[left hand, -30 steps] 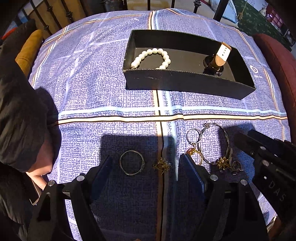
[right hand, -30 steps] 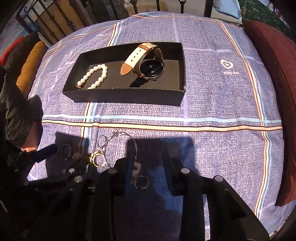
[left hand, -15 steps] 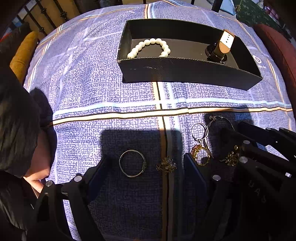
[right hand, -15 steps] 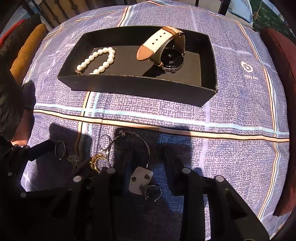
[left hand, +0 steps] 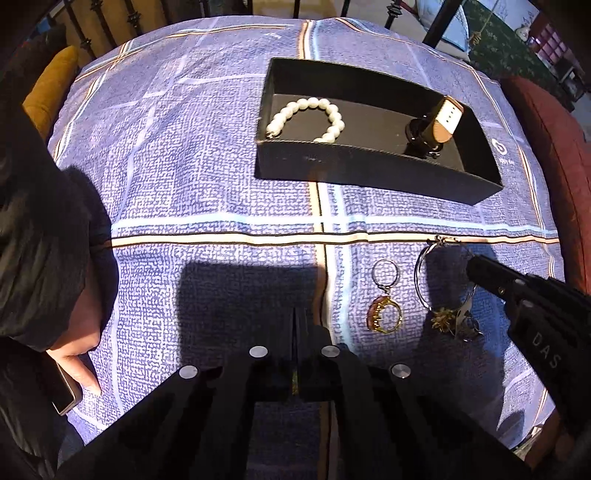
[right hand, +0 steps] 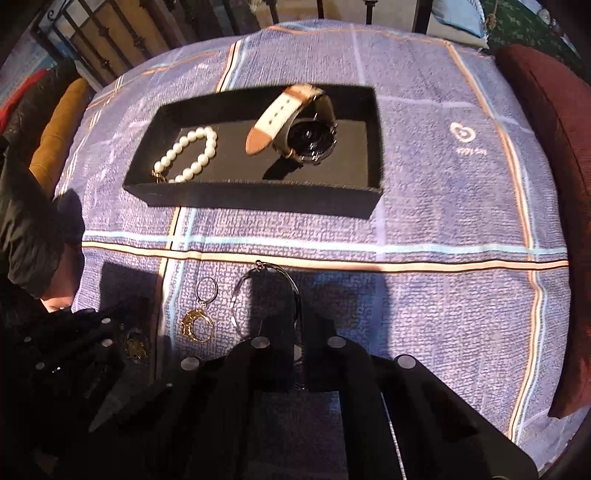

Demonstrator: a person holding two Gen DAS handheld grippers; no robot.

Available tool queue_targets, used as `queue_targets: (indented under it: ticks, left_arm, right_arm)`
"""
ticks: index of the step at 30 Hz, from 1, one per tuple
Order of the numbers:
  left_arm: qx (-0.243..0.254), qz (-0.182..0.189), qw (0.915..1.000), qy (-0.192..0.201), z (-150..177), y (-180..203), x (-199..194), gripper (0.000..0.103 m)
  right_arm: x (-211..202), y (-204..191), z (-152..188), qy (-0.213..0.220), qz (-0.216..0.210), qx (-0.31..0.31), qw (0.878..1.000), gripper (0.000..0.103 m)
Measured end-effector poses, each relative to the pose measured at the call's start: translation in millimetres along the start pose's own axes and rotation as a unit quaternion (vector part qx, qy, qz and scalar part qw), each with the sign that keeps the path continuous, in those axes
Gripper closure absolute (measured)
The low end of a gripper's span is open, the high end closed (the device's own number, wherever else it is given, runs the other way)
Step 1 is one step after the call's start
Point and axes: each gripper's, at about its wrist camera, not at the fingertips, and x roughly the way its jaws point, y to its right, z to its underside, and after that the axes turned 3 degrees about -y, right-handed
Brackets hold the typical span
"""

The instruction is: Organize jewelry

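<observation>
A black tray (left hand: 369, 173) (right hand: 258, 195) on the purple cloth holds a pearl bracelet (left hand: 310, 116) (right hand: 188, 155) and a watch with a white strap (left hand: 439, 123) (right hand: 295, 125). In front of it lie a silver hoop with a gold moon ring (left hand: 384, 317) (right hand: 197, 325), a thin silver bangle (left hand: 421, 280) (right hand: 236, 299) and a gold flower piece with a white tag (left hand: 448, 319). My left gripper (left hand: 295, 325) is shut; a small gold glint shows between its pads, and the ring and gold flower seen there earlier are hidden. My right gripper (right hand: 297, 332) is shut over the bangle's near edge.
A person's hand holding a phone (left hand: 70, 373) rests at the cloth's left edge. A mustard cushion (left hand: 48, 92) lies at the left and a dark red cushion (right hand: 546, 129) at the right. Iron railings (right hand: 129, 29) stand behind the table.
Both grippers have gone from open to shut. The dark ring and gold flower piece between the left fingers are now hidden. The tag and small ring between the right fingers are hidden too.
</observation>
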Motion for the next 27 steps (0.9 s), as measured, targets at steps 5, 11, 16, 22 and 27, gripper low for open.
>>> queue_targets:
  ticks: [5, 11, 16, 22, 27]
  left_arm:
    - [0.011, 0.002, 0.9998, 0.014, -3.2, 16.4, -10.8, 0.102]
    - [0.019, 0.003, 0.9991, 0.038, -14.8, 14.8, -27.6, 0.102]
    - [0.022, 0.006, 0.9983, 0.053, -25.2, 13.1, -45.4, 0.102]
    - [0.03, 0.011, 0.9962, 0.081, -39.2, 17.6, -68.2, 0.102]
    - [0.041, 0.012, 0.9938, 0.103, -67.9, 27.9, -78.0, 0.102]
  right_arm:
    - [-22.8, 7.6, -2.1, 0.021, -0.013, 0.01, 1.0, 0.1]
    - [-44.2, 9.7, -11.8, 0.044, -0.031, 0.019, 0.998, 0.1]
    - [-61.1, 13.4, -11.3, 0.06, -0.039, 0.019, 0.997, 0.1]
    - [-76.9, 4.5, -25.0, 0.087, -0.038, 0.011, 0.995, 0.1]
    - [-88.7, 0.6, -46.1, 0.114, -0.03, 0.004, 0.993, 0.1]
